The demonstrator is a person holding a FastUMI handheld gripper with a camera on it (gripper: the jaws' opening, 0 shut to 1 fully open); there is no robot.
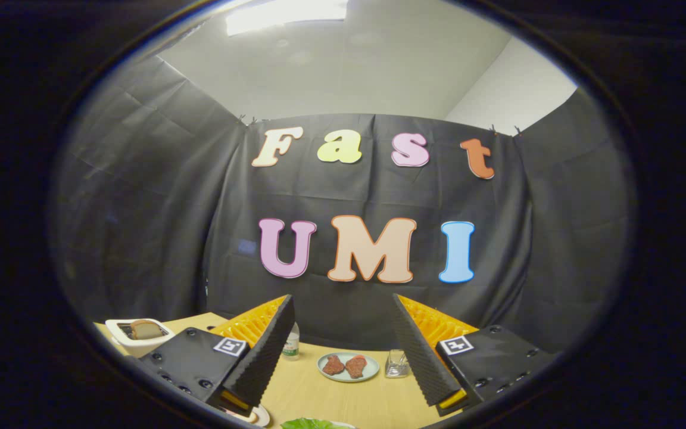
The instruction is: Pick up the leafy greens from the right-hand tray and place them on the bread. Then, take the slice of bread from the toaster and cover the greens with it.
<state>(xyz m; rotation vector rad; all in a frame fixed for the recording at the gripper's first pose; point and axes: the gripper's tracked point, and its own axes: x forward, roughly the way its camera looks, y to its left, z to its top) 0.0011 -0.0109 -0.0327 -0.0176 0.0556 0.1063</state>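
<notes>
**Green leaves at the near edge, gripper spread above the table**

Green, ruffled leafy greens are seen nearest, low between the fingers, at the table's near edge; the tray beneath is barely visible. The gripper is held wide apart, with nothing between its fingers. The leaves are judged light, limp and easily torn, so hold is best taken at a bunched fold rather than a thin margin. Beyond the fingers, a plate bearing two reddish pieces is set on the wooden table, flanked by a small bottle and a glass. Farther left, a bread slice stands in the white toaster.
</notes>
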